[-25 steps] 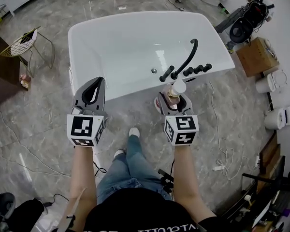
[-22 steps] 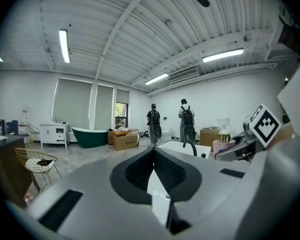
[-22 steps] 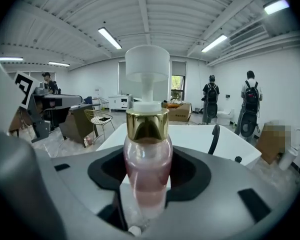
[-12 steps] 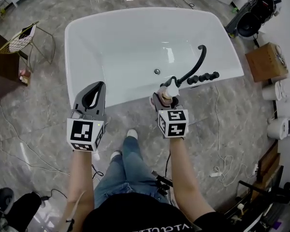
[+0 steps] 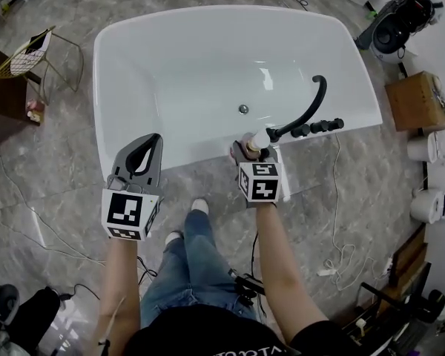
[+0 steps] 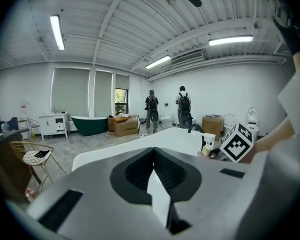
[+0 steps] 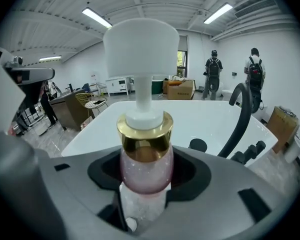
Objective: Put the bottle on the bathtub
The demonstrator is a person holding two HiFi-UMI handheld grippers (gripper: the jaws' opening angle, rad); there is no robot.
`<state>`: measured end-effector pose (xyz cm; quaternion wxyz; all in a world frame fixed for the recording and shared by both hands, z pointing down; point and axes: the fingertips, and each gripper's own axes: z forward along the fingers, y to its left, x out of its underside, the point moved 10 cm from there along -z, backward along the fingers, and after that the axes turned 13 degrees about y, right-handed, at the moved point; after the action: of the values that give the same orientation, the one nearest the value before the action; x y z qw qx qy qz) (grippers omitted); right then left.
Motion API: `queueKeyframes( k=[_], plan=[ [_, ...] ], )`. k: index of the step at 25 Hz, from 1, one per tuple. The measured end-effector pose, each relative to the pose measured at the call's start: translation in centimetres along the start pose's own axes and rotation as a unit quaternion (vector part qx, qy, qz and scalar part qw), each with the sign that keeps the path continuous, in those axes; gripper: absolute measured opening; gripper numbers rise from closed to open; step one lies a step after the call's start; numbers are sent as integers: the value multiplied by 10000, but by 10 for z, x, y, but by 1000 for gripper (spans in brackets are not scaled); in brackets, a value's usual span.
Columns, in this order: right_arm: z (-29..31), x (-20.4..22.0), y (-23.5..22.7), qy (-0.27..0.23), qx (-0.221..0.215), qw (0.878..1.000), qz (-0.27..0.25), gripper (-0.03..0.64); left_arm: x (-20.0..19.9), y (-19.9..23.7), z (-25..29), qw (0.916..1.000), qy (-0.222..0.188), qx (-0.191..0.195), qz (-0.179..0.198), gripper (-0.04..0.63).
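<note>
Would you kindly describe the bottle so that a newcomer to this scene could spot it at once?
Find the big white bathtub and the black curved faucet on its rim. Beside the faucet, the right gripper holds the bottle. Its pink glittery body, gold collar and white pump top set it apart from the black knobs.

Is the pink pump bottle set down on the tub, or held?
Held. The pink, gold-collared pump bottle sits clamped between the fingers of the right gripper, by the white bathtub rim; whether it touches the rim, cannot tell.

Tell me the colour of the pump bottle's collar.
The collar of the bottle is shiny gold; clearest in the right gripper view.
</note>
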<state>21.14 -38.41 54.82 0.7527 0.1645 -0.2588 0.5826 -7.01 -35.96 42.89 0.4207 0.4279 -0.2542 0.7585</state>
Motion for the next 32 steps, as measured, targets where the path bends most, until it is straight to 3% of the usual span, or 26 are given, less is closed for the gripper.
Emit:
queueKeyframes(
  k=[8, 23, 32],
  plan=[
    [31, -6, -6, 77, -75, 9999, -17, 227, 14, 3, 8, 9997, 138, -183, -92, 12],
    [63, 3, 35, 228, -374, 9985, -316, 228, 35, 13, -2, 9990, 319, -300, -113, 12],
    [67, 13, 45, -69, -391, 9977, -558, 230, 44, 16, -7, 9990, 368, -264, -57, 12]
  ],
)
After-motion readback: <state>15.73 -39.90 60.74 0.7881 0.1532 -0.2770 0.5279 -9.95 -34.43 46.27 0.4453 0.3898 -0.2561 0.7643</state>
